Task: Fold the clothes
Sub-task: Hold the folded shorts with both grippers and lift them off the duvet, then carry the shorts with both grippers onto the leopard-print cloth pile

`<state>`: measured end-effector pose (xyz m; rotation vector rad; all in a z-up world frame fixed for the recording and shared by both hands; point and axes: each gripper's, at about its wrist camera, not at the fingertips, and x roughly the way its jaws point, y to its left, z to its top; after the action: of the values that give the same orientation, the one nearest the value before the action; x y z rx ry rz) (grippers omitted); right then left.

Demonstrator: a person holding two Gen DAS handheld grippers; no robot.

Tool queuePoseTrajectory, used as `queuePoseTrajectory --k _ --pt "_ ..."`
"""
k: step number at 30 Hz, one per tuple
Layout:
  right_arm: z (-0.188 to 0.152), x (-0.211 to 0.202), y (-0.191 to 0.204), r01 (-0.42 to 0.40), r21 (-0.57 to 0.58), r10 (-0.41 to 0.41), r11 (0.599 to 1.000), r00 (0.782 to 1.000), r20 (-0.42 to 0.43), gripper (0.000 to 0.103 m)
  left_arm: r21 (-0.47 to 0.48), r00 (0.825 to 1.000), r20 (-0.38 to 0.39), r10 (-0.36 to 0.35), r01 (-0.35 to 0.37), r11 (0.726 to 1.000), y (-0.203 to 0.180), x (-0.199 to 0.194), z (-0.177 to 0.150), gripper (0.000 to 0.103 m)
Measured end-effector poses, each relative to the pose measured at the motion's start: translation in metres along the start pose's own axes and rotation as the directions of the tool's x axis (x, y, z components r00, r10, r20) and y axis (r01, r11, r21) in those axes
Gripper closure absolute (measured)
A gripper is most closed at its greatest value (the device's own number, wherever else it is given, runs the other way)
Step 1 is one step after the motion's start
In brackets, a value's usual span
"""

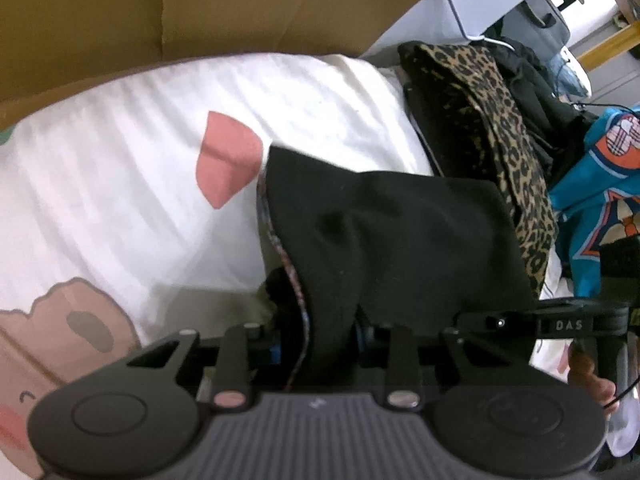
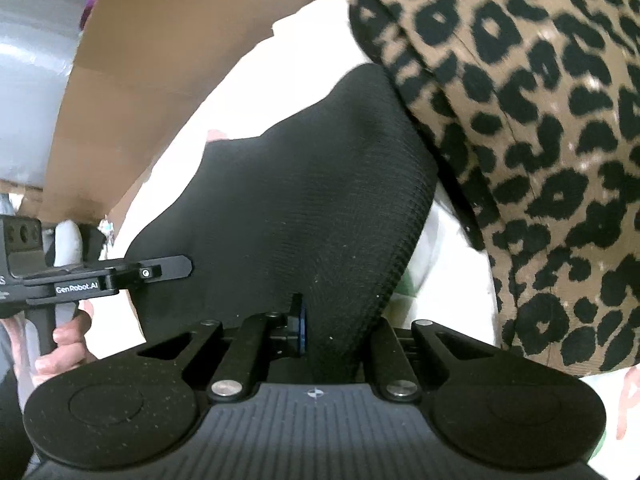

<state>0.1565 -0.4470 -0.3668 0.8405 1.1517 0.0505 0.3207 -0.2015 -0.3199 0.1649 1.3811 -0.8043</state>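
Observation:
A black garment [image 1: 392, 240] is lifted off the white cartoon-print sheet [image 1: 120, 168]. In the left wrist view its edge, with a patterned inner trim, runs down between the jaws of my left gripper [image 1: 320, 336], which is shut on it; the cloth hides most of the fingers. In the right wrist view the ribbed hem of the same black garment [image 2: 304, 200] passes between the jaws of my right gripper [image 2: 332, 328], which is shut on it beside a blue pad [image 2: 301, 324]. Both grippers hold the cloth close together.
A leopard-print garment [image 2: 540, 140] lies right beside the black one, also seen as the leopard-print garment [image 1: 500, 128]. A teal jersey [image 1: 592, 200] and dark clothes [image 1: 532, 88] are piled at the right. A cardboard panel [image 1: 200, 4] stands behind the bed. A hand [image 2: 64, 344] grips the other tool's handle.

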Motion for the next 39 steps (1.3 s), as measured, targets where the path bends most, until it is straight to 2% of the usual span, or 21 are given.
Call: queuePoseTrajectory --k 12,18,22,29,39 --pt "0.002 -0.019 0.035 0.026 -0.107 -0.024 0.994 1.000 0.018 0.095 -0.064 0.996 0.071 0.050 -0.045 0.997 -0.014 -0.041 -0.012 0.070" --pt "0.003 -0.037 0.055 0.041 -0.189 -0.034 0.981 0.999 0.040 0.095 -0.098 0.991 0.116 0.060 -0.049 0.994 -0.022 -0.066 -0.020 0.071" --pt "0.003 -0.051 0.068 0.037 -0.229 -0.027 0.973 0.998 0.049 0.095 -0.118 0.985 0.145 0.096 -0.079 0.990 -0.034 -0.085 -0.029 0.071" --pt "-0.001 -0.084 0.104 0.076 -0.348 -0.055 0.934 0.996 0.070 0.095 -0.141 0.975 0.187 0.119 -0.094 0.986 -0.052 -0.119 -0.037 0.071" --pt "0.008 -0.130 0.146 0.085 -0.422 -0.029 0.903 0.990 0.137 0.095 -0.168 0.959 0.232 0.163 -0.126 0.978 -0.079 -0.165 -0.041 0.071"
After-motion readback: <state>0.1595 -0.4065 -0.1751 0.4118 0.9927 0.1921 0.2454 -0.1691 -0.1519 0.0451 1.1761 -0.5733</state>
